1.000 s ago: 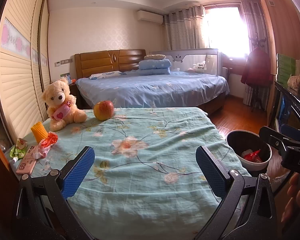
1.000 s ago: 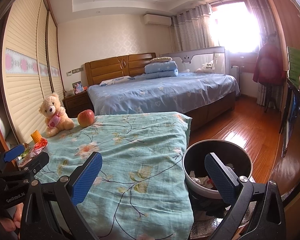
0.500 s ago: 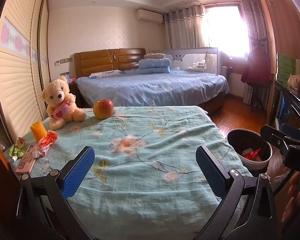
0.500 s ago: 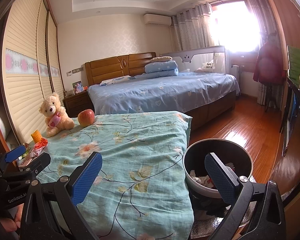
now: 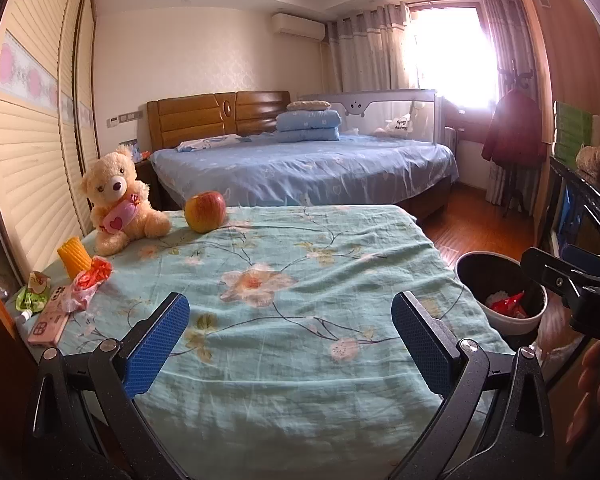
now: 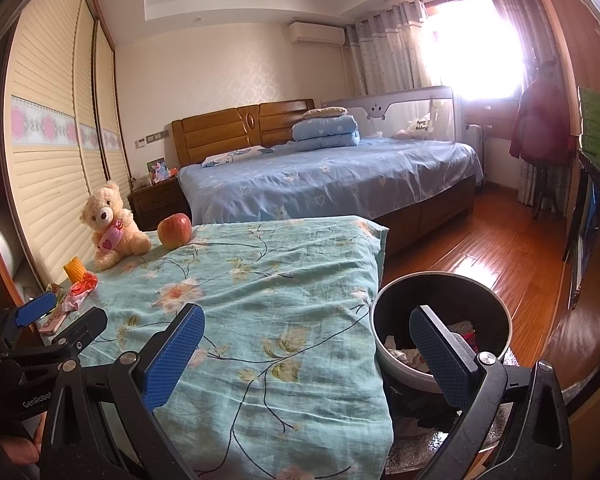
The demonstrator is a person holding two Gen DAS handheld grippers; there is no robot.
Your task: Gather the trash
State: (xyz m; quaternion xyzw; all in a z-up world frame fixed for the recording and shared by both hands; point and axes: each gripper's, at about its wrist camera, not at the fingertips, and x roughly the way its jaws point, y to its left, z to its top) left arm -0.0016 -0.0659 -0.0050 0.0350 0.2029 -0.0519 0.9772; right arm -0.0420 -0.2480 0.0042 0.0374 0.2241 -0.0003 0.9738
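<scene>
A crumpled red and clear wrapper lies at the left edge of the floral-cloth table, with a green packet beside it. A round bin stands on the floor right of the table, with red and white scraps inside. My left gripper is open above the table's near part, empty. My right gripper is open and empty, its left finger over the cloth's right edge and its right finger over the bin.
On the table's left side sit a teddy bear, an apple, a yellow corn-shaped object and a pink phone. A large bed stands behind. A dark cabinet lines the right, with wooden floor between.
Both views have barely shifted. Both grippers stay open and empty.
</scene>
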